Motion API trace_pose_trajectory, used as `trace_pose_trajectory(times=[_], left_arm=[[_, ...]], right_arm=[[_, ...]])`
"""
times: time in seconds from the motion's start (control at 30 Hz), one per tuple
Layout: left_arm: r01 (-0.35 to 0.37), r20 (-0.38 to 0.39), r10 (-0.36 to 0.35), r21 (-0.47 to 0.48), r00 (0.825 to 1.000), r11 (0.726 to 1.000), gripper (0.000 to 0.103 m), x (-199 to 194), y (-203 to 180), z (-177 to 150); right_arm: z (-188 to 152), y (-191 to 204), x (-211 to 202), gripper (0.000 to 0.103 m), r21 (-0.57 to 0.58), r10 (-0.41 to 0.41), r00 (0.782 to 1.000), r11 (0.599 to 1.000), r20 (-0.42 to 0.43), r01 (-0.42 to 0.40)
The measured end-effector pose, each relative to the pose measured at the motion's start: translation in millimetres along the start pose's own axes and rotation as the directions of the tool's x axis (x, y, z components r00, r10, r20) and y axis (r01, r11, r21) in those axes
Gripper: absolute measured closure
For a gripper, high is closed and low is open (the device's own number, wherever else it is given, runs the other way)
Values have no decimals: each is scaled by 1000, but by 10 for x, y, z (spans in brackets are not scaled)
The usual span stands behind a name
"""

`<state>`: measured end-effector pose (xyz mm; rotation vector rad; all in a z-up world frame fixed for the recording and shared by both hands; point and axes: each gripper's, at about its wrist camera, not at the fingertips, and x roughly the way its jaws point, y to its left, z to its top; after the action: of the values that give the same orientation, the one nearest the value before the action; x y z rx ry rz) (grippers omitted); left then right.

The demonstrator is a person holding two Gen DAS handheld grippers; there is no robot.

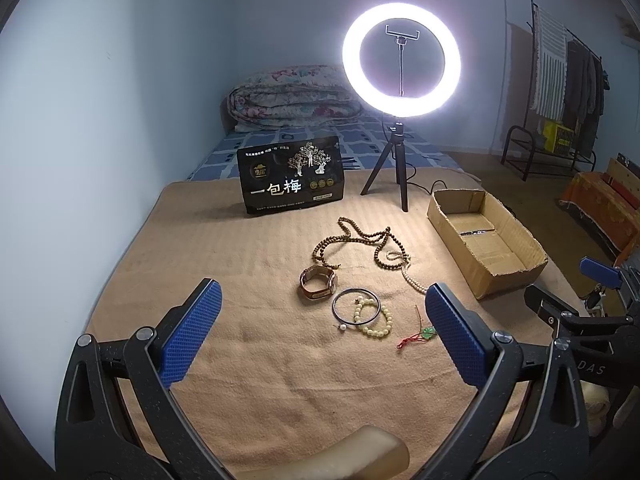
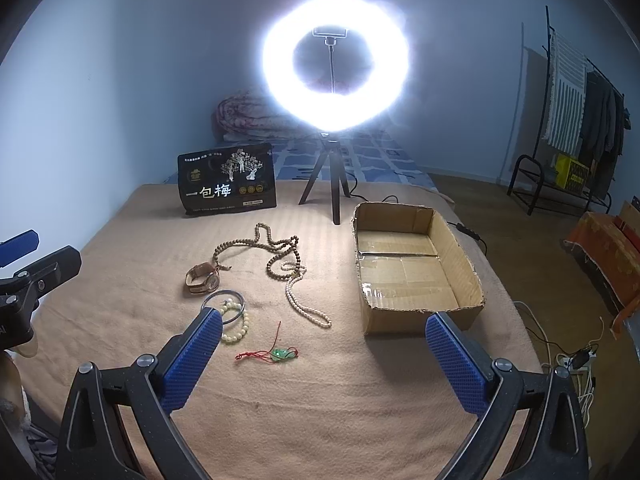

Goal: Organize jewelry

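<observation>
A tan blanket [image 1: 248, 344] covers the near end of the bed, and everything sits on it. At the back a lit ring light [image 2: 335, 61] on a small tripod glares so hard in the right wrist view that its rim blurs and the folded quilt [image 1: 292, 96] behind is half lost. To the right lies an open cardboard box [image 2: 460, 264], its torn near edge partly cut off by the right gripper [image 2: 324, 354]. A black printed pouch [image 1: 292, 178] stands at the left rear.

The jewelry lies in a loose cluster between pouch and box: a long brown bead strand [image 1: 352, 240], a white bead strand [image 2: 304, 308] crossing its end, a wristwatch [image 1: 319, 282], a dark bangle [image 1: 356, 306] overlapping a pale bead bracelet [image 1: 374, 318], and a red cord with a green pendant [image 2: 280, 354], too small to read.

Both tools hover above the blanket, the left gripper [image 1: 322, 334] and the right alike spread wide, holding nothing.
</observation>
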<state>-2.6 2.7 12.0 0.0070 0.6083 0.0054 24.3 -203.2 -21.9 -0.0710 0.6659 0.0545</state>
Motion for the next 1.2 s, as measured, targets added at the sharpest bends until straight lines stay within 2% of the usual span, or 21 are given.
trace_pose_trajectory(times=[1.2], left_arm=[[-1,6,1,1,1000,1000,0,-3,9,9]], right_arm=[[-29,-4,0,0,0,10,1000,1000,-8,-10]])
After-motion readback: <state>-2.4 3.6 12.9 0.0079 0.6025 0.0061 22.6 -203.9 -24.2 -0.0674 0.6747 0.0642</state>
